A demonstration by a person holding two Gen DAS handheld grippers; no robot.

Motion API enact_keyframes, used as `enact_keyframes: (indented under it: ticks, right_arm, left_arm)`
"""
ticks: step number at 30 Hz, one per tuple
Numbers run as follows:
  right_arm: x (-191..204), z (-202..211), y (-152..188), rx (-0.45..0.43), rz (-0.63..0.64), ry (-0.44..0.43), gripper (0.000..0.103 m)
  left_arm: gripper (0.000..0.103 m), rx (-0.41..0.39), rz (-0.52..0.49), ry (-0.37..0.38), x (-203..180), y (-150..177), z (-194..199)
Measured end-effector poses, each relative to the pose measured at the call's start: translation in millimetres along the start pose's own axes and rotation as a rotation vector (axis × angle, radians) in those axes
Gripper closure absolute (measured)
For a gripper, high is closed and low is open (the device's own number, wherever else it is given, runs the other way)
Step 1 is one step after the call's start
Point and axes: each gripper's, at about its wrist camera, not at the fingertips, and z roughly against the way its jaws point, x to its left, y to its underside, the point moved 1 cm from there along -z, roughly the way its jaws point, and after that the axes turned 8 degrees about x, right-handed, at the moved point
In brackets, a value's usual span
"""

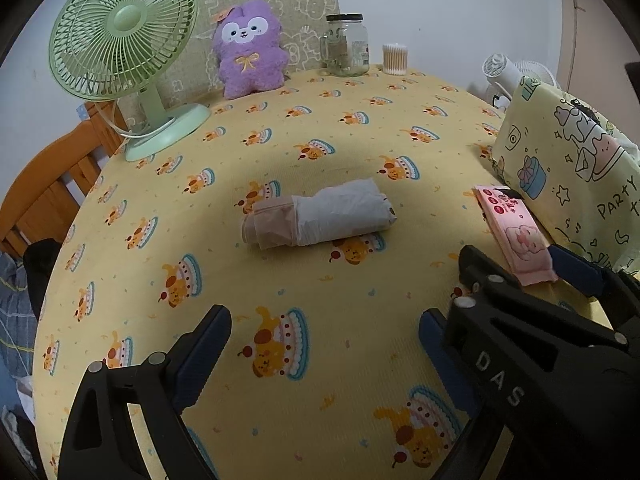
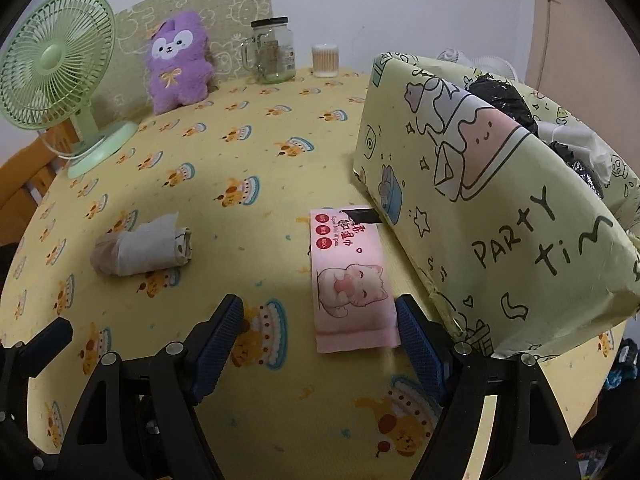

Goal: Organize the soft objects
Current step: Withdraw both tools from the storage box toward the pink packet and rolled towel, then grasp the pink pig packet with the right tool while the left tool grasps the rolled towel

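Pink against the yellow cloth, the wet-wipe pack (image 1: 514,236) lay at the right of the left wrist view, just beside the cartoon-printed storage box (image 1: 568,168). Our left tool (image 1: 324,344) hung wide open and empty over the surface (image 1: 280,152), its fingers pointing toward the rolled white-and-beige bundle (image 1: 318,216), which sat well apart from the wipes. The right tool (image 1: 532,268) crossed the corner, straddling the pack's near end.

From the right wrist, we saw the right tool (image 2: 320,336) spread wide, gripping nothing, one pad (image 2: 418,344) touching or nearly touching the pack's (image 2: 348,276) right edge, the other well clear on the left. We judged the next grasp needed centring first (the pack sat off to the right), then closing gently across its width, since soft packaging would buckle. The box (image 2: 480,200), already holding dark bags, looked the likely destination.
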Motion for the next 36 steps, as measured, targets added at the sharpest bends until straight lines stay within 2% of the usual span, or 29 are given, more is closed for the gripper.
enact_keyframes:
  ticks: [3,4,9,11,15,20,22,25,29,33,36]
  right_arm:
    - [-2.5,2.1,1.5,-0.013,-0.013,0.000,0.046]
    - [-3.6,2.7,1.9,-0.017,-0.019,0.002,0.057]
    - [-3.7,3.3,3.0,-0.024,-0.014,0.001,0.059]
    - [-3.3,4.7,4.2,-0.028,-0.009,-0.024,0.060]
    - [-3.5,10.4,6.5,-0.032,-0.031,-0.074,0.060]
    - [1.4,24.4,0.7,-0.079,-0.033,-0.098,0.060]
    - [4.7,28.0,-4.1,-0.091,-0.027,-0.105,0.060]
    - [7.5,30.3,-10.7,-0.097,-0.028,-0.117,0.060]
    - [10.8,30.1,-20.1,-0.097,-0.029,-0.123,0.060]
    - [14.2,25.0,-28.8,-0.075,-0.014,-0.124,0.060]
    - [14.9,17.5,-30.6,-0.044,-0.006,-0.126,0.060]
  left_arm:
    - [0.006,0.000,0.004,-0.002,0.8,0.2,-0.1]
    - [0.006,-0.001,0.003,-0.005,0.7,0.3,-0.1]
    - [0.007,-0.014,-0.012,-0.026,0.4,2.0,2.6]
    - [0.007,-0.020,-0.012,-0.037,2.0,2.8,4.0]
    - [0.009,-0.020,0.027,-0.067,11.8,0.6,4.3]
    - [0.009,-0.033,0.068,-0.087,21.5,-9.3,5.5]
    - [0.009,-0.046,0.067,-0.075,24.2,-14.5,7.0]
    - [0.009,-0.051,0.019,-0.048,25.2,-23.9,8.5]
    - [0.009,-0.096,-0.071,-0.060,20.6,-37.3,12.4]
    - [0.012,-0.061,-0.118,-0.002,17.8,-47.6,0.9]
    - [0.018,-0.060,-0.152,-0.014,13.9,-51.0,-4.7]
